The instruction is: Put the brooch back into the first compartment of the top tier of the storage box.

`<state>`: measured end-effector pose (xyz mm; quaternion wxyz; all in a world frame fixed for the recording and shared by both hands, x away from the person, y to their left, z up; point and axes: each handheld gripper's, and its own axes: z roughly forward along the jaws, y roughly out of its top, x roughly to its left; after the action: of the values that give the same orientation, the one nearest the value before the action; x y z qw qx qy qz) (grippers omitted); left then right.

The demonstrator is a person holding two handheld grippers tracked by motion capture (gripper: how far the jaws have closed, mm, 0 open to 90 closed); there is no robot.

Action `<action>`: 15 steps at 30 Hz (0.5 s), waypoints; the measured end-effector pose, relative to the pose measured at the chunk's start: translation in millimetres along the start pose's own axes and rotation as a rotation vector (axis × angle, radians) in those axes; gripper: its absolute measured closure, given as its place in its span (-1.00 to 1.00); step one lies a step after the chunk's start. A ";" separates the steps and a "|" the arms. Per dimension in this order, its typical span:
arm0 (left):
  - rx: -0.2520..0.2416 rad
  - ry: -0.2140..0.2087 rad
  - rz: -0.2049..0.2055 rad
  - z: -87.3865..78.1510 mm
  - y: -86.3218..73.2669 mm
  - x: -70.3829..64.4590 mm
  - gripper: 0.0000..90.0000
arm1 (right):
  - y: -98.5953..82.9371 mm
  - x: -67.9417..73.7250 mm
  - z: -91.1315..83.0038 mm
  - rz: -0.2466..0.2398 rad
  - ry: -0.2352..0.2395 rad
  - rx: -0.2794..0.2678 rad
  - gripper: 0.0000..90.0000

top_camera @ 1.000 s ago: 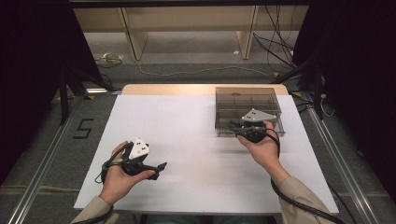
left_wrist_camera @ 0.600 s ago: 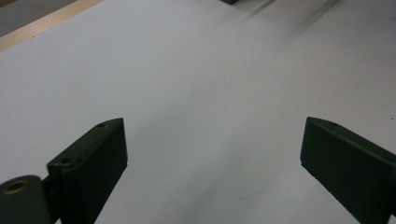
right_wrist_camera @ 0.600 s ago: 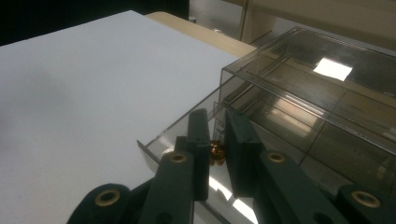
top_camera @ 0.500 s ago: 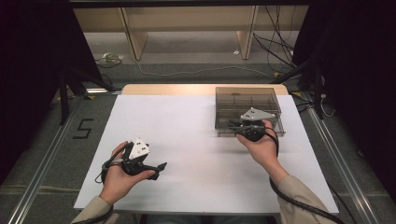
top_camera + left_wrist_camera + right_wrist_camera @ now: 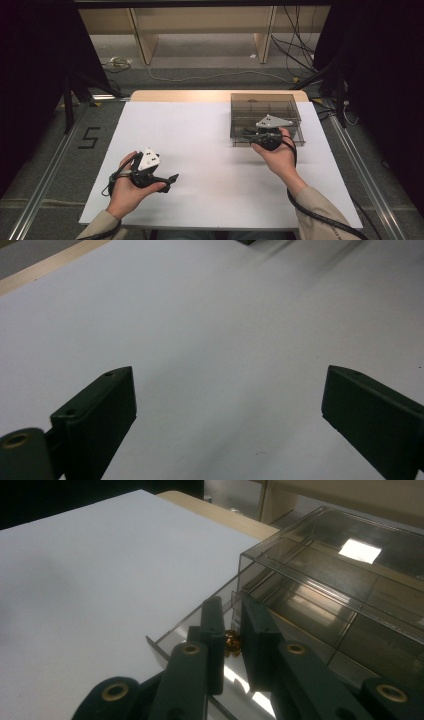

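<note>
Left gripper (image 5: 167, 181): held low over the white table sheet (image 5: 200, 145), near its front-left.
Right gripper (image 5: 250, 134): at the smoky clear box's (image 5: 265, 106) front edge.
Floor: number 5 (image 5: 88, 137) marked left.

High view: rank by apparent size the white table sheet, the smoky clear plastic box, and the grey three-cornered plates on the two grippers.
1. White table sheet, by far the largest.
2. Smoky clear plastic box.
3. Grey three-cornered plates on the right gripper and the left gripper: they look about alike, and their differing tilt leaves it unsure, so no ranking between them.
</note>
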<state>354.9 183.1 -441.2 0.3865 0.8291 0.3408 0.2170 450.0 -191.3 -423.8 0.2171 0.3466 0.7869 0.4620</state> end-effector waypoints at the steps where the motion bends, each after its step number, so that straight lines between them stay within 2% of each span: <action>1: 0.000 -0.001 0.000 0.1 -0.1 0.0 -0.84 | 0.1 0.2 0.7 -0.001 -0.002 -0.001 0.81; 15: -0.004 -0.001 -0.004 0.1 -0.1 0.1 -0.84 | 0.8 -0.7 5.4 -0.006 -0.022 0.027 0.81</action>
<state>355.1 183.1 -441.4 0.3886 0.8278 0.3418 0.2166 454.4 -188.4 -425.6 0.2223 0.3525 0.7916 0.4469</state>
